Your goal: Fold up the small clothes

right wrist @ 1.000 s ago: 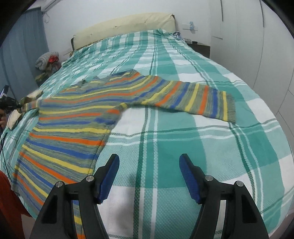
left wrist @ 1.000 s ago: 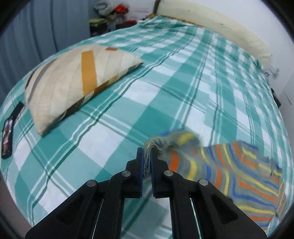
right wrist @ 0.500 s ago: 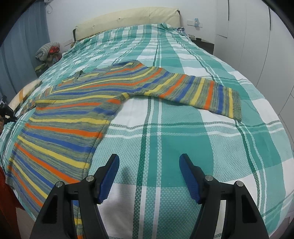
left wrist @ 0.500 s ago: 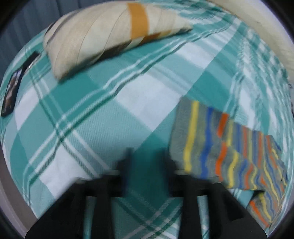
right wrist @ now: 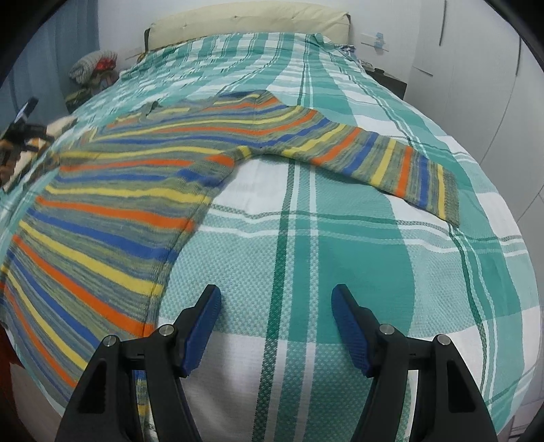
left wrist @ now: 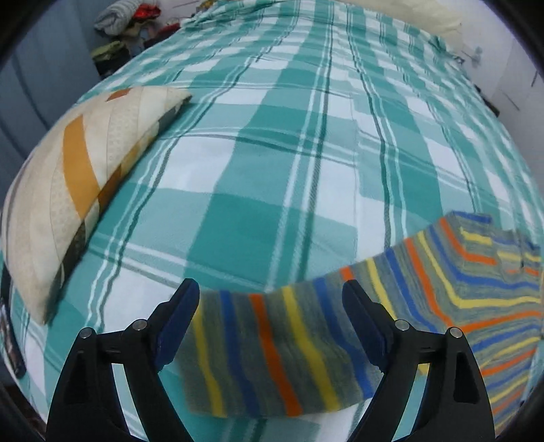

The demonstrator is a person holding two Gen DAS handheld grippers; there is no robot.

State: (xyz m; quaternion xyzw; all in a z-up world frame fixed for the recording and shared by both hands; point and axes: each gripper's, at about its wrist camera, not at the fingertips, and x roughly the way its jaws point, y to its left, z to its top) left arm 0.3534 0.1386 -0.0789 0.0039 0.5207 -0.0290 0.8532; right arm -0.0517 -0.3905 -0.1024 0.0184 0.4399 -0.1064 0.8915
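Observation:
A striped sweater point(right wrist: 112, 190) in grey, blue, orange and yellow lies spread flat on the green-and-white checked bed point(right wrist: 306, 255). Its right sleeve point(right wrist: 391, 163) stretches out toward the right side of the bed. Its left sleeve point(left wrist: 272, 343) lies flat below my left gripper point(left wrist: 270, 299), whose jaws are opening; the sleeve is seen between the blue pads, which do not press on it. My right gripper point(right wrist: 276, 301) hovers open over bare bedcover, just right of the sweater's hem side, nothing between its pads.
A cream pillow with an orange stripe point(left wrist: 64, 190) lies at the bed's left side. A cream headboard point(right wrist: 244, 23) closes the far end. Piled clothes point(right wrist: 91, 68) sit beyond the bed's left; a dark nightstand point(right wrist: 391, 81) and white wardrobe doors point(right wrist: 476, 85) stand right.
My left gripper let go of the sleeve cuff it was pinching and opened wide; the sleeve now lies flat beneath it. The right gripper dipped slightly toward the bed, still open.

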